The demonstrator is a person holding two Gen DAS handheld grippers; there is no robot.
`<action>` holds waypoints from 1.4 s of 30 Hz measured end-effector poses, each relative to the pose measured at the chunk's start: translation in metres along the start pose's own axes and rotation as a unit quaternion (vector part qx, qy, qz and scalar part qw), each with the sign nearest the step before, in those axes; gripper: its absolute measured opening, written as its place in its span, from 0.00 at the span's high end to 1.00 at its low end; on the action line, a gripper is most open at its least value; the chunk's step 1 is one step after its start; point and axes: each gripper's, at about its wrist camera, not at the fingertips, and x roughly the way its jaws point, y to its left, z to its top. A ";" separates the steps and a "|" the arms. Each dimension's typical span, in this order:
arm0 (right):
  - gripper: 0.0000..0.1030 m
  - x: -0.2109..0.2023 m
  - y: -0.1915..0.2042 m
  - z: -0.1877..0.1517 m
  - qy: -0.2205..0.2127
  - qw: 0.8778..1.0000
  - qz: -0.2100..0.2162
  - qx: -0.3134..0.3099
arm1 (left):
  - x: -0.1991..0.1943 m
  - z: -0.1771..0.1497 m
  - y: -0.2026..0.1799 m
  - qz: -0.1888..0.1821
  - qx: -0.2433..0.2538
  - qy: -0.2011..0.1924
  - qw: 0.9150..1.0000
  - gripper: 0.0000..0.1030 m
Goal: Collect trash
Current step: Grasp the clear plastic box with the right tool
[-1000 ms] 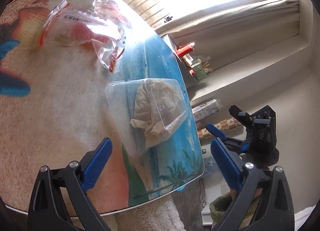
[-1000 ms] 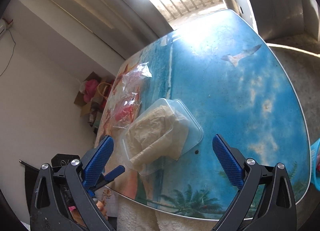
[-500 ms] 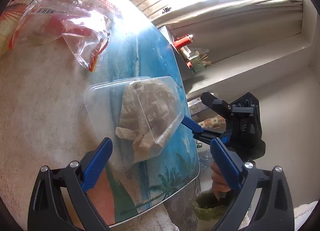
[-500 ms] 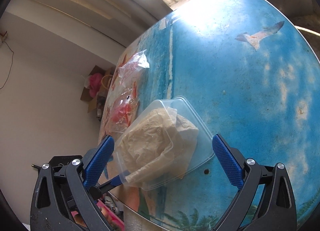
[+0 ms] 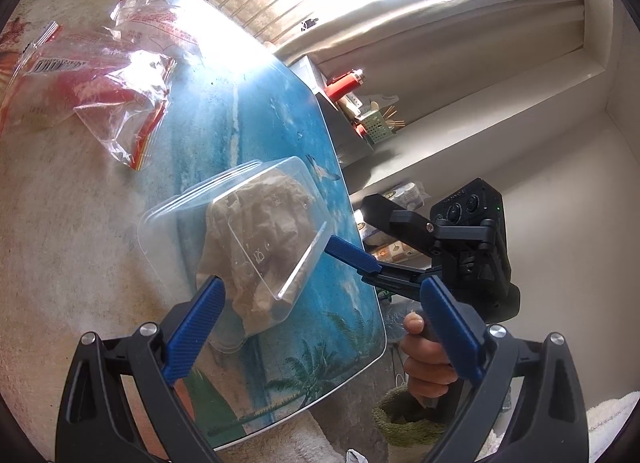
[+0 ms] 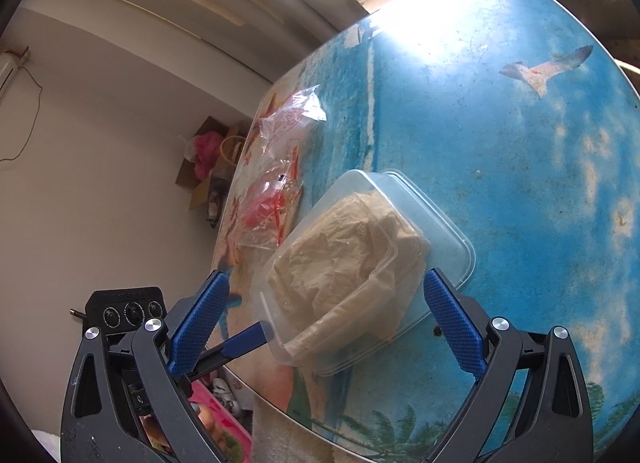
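Trouble would come from the upturned clear box (image 6: 360, 263) skidding on the glossy table (image 6: 500, 123), since both grippers stand wide open around it, gripping nothing. Left gripper (image 5: 320, 319) straddles its 6 o'clock corner; right gripper (image 6: 326, 311) likewise. In the right view its long side runs from 7 towards 1 o'clock, crumpled paper (image 6: 344, 259) beneath.

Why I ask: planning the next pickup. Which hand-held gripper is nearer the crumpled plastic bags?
Left. Left hand-held gripper flanks the container's near end; the right hand-held gripper is across the container from the plastic bags.
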 end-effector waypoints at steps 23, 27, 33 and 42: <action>0.10 0.022 -0.008 0.034 0.008 0.999 -0.034 -0.030 | 0.017 0.007 0.005 0.050 -0.001 0.002 0.999 0.07; 0.10 0.023 -0.001 0.032 0.006 0.998 -0.047 -0.042 | 0.018 0.009 0.003 0.061 0.005 0.001 0.998 0.07; 0.10 0.018 0.004 0.032 0.003 0.998 -0.042 -0.044 | 0.018 0.010 0.003 0.066 0.005 -0.001 0.998 0.07; 0.10 -0.001 0.025 0.030 -0.015 0.997 -0.036 -0.072 | 0.010 0.011 -0.008 0.065 0.021 -0.011 0.998 0.07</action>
